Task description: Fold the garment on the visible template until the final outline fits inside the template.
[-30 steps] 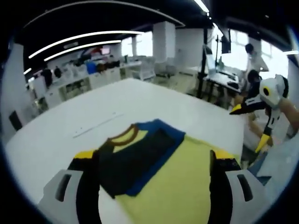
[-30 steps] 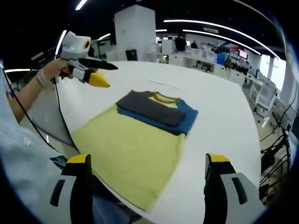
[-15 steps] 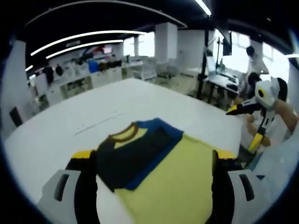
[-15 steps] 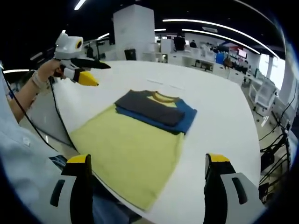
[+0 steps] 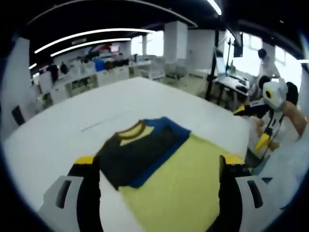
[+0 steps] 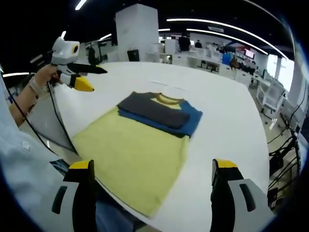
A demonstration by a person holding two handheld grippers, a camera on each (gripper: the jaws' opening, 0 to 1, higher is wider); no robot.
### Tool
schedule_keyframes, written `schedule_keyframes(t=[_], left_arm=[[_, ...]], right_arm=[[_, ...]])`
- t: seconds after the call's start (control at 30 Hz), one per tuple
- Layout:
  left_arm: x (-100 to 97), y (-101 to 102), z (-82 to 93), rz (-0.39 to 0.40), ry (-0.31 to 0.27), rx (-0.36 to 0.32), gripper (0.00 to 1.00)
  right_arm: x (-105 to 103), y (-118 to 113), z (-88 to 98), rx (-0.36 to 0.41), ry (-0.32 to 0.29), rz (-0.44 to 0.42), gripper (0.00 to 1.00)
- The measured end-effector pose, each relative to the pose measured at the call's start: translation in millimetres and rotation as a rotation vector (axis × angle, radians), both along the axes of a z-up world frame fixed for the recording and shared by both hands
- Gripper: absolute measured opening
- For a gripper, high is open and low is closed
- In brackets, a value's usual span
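We hold both claws with their jaws apart and nothing between them. The shirt [image 6: 145, 137] lies partly folded on the white table [image 6: 227, 121], just ahead of the right claw [image 6: 150, 193]. It is also just ahead of the left claw [image 5: 159, 191], with its yellow part nearest to both.

The garment [image 6: 137, 145] is soft matt cloth: a yellow body, with blue and dark grey folded parts lying toward the table's far edge. The table [image 6: 227, 116] has a smooth white top with a faint sheen. Both grippers look like hard plastic: the left gripper [image 6: 77, 77] has a glossy white shell, and the right gripper [image 6: 152, 193] has matt black jaws with yellow tips.
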State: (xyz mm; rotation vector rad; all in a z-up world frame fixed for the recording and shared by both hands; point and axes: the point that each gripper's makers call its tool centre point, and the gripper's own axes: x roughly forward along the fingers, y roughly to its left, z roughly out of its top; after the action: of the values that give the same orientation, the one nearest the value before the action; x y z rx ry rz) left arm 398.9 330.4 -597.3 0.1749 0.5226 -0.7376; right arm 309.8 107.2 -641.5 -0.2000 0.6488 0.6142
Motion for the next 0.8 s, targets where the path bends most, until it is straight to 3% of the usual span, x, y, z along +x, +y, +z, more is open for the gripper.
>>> schedule_keyframes(t=[0.8], left_arm=[[-23.0, 26.8, -19.4, 0.056, 0.068, 0.006, 0.99]], right_arm=[[-1.4, -4.5, -13.3, -0.004, 0.038, -0.016, 1.0]])
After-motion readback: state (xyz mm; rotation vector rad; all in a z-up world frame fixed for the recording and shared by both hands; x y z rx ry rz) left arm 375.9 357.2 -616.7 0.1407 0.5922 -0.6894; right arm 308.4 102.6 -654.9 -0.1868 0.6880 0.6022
